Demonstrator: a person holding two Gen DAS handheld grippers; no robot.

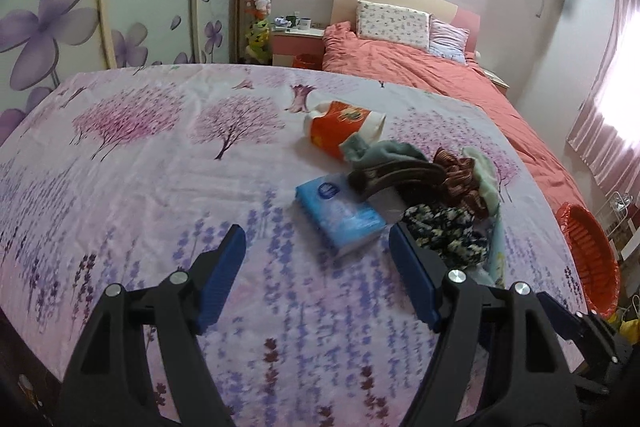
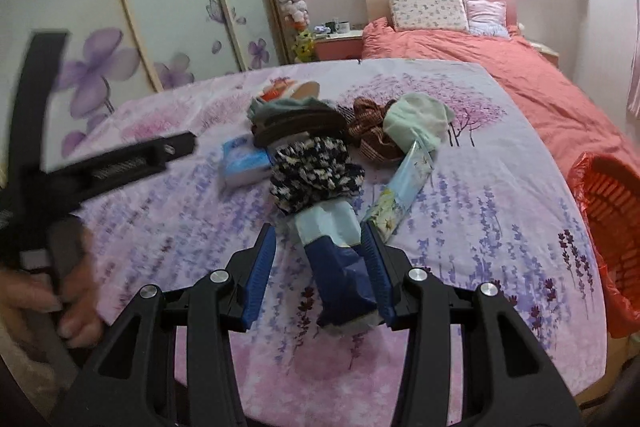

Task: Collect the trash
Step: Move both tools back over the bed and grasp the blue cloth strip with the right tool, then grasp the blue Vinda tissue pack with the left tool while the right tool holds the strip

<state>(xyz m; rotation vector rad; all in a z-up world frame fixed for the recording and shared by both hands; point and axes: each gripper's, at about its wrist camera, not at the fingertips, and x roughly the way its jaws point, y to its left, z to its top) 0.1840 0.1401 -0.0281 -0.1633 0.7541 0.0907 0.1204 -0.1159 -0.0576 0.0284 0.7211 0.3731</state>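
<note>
On the floral sheet lie a blue tissue pack, an orange and white wrapper and a flowery packet, mixed with socks and scrunchies. My left gripper hovers open just short of the tissue pack, with nothing between its fingers. My right gripper stands half open around a dark blue and pale wrapper. That wrapper's right edge meets the right finger, while bare sheet shows beside the left finger. Whether it rests on the sheet I cannot tell.
An orange basket with a red liner stands off the sheet's right edge. A bed with a coral quilt and pillows lies behind. Wardrobe doors run along the left. A hand holds the other tool's black frame.
</note>
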